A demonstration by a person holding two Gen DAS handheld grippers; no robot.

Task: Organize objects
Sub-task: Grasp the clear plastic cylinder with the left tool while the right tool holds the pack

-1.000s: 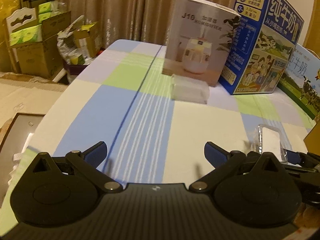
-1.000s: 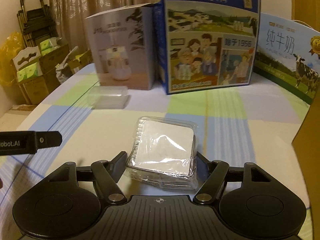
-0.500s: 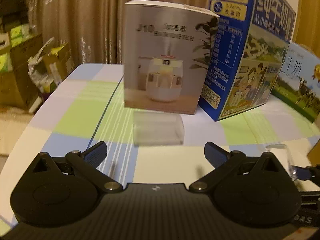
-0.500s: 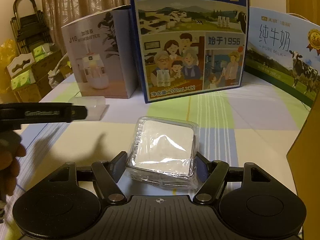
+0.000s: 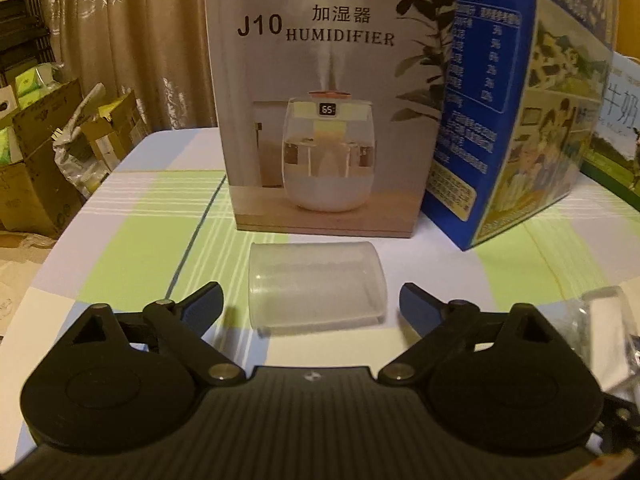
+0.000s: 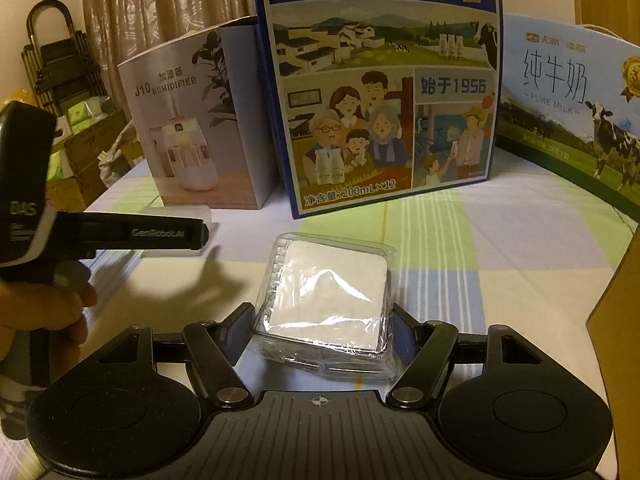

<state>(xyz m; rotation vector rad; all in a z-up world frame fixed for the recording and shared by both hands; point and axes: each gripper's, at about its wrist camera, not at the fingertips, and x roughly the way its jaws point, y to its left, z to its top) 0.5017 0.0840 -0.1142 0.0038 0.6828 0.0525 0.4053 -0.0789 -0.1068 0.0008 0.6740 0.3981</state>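
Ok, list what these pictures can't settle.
- Blue milk carton: top cut off by both views' upper edges.
- Frosted container: contents unreadable through cloudy walls; the left gripper blocks most of it in the right view.
- Clear pack: near edge hidden behind the right gripper.

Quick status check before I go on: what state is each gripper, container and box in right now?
left gripper: open, fingers either side of the frosted container, not touching it.
frosted container: on the tablecloth, looks empty.
right gripper: shut on the clear pack.
clear pack: held, closed, white contents inside.
humidifier box: upright, closed as far as visible.
blue milk carton: upright; its top is out of frame.
green milk box: upright behind, partly cut off.
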